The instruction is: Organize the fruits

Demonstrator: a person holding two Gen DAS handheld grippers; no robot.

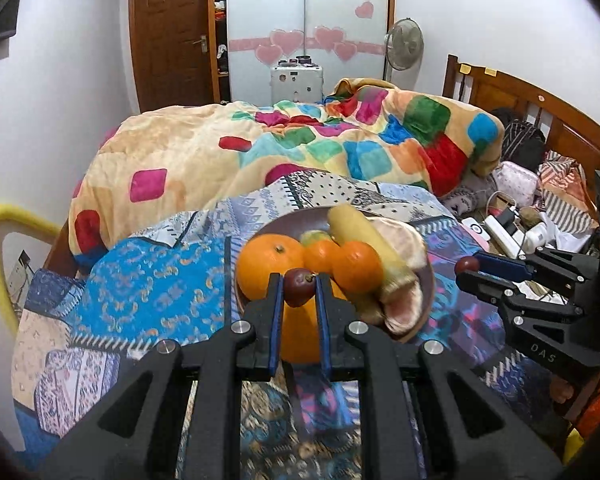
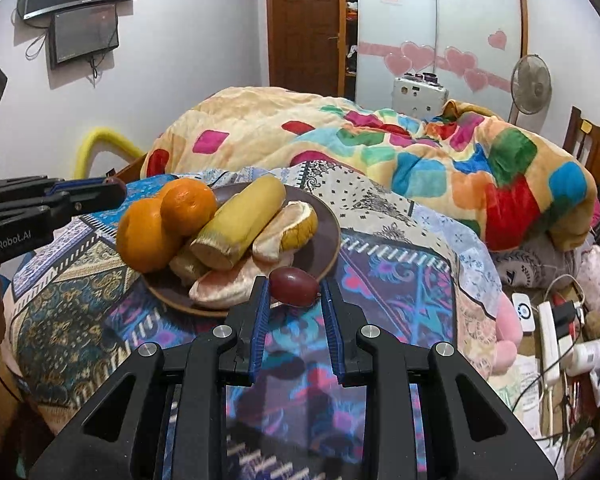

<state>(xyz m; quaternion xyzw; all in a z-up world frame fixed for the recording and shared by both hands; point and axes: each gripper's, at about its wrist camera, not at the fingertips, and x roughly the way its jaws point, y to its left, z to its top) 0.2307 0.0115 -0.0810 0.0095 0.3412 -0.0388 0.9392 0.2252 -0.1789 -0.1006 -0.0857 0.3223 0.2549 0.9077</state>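
Covering the bed (image 1: 148, 280), a patterned sheet carried a brown plate (image 2: 324, 248) already heaped with fruit: two oranges (image 2: 188, 204), a cut banana (image 2: 240, 220) and peeled pomelo pieces (image 2: 288, 228). That pile suggested most of the sorting was done; what seemed left were two small dark-red grapes, one in each claw, neither yet on the plate.

The banana lay with its long axis running from the near left to the far right in the right wrist view, cut end toward the camera.

The left claw (image 1: 299, 288) was clamped on a grape (image 1: 299, 286), held above the near rim with its stem up. The right claw (image 2: 294, 292) had its jaws around a second grape (image 2: 294, 286), long axis crosswise between them, just beside the plate's near edge; whether both pads touched it I could not tell.
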